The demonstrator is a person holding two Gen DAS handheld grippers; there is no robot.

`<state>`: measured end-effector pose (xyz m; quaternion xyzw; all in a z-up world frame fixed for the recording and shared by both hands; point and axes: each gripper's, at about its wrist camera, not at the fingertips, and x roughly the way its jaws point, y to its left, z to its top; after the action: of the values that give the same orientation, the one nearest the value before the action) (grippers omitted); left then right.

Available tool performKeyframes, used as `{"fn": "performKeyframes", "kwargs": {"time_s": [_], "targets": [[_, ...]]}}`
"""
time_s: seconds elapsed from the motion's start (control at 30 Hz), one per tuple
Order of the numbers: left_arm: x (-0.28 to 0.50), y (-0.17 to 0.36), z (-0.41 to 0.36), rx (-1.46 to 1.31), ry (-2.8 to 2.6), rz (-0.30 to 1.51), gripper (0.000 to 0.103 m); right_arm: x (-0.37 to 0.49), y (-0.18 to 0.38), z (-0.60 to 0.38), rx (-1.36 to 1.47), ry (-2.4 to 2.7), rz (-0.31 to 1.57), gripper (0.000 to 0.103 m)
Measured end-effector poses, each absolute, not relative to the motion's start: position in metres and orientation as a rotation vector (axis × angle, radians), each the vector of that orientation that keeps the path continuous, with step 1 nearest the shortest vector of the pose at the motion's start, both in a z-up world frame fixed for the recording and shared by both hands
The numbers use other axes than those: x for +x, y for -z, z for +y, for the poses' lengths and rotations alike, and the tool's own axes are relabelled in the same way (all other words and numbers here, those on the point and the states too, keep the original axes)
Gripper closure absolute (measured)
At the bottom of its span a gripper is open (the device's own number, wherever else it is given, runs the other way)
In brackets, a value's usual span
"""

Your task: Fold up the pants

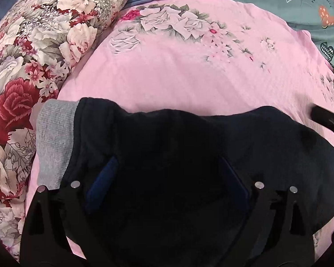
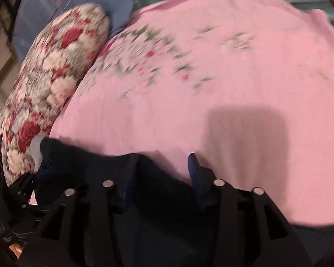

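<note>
Pink floral bedspread [image 1: 189, 77], spread flat. Dark pants [image 1: 189, 144] folded at near edge, grey waistband [image 1: 55, 138] leftmost, beside rose-print pillow [image 1: 33, 44]. Left tongs [image 1: 167, 173] spread wide over pants, gripping nothing. Right tongs [image 2: 162, 162] half open across pants' right edge, not visibly clamping. Teal blanket [image 1: 278, 0] behind.

The right view is motion-blurred, smearing the sheet's [image 2: 211, 66] flowers ahead of the tongs. Below both tongs the pants [image 1: 167, 155] run off the frame edge, dark folds unreadable.
</note>
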<state>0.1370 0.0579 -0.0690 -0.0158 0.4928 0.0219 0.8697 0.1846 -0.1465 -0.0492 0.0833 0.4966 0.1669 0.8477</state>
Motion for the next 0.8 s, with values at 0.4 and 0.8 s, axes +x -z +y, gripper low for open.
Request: {"fn": "performKeyframes", "kwargs": {"time_s": [0.4, 0.8], "targets": [[0.135, 0.069, 0.060, -0.058, -0.044, 1.007, 0.007, 0.058, 0.039, -0.390, 0.373, 0.047, 0.961, 0.072], [0.135, 0.068, 0.062, -0.089, -0.034, 1.001, 0.006, 0.011, 0.030, -0.475, 0.330, 0.238, 0.901, 0.055]]}}
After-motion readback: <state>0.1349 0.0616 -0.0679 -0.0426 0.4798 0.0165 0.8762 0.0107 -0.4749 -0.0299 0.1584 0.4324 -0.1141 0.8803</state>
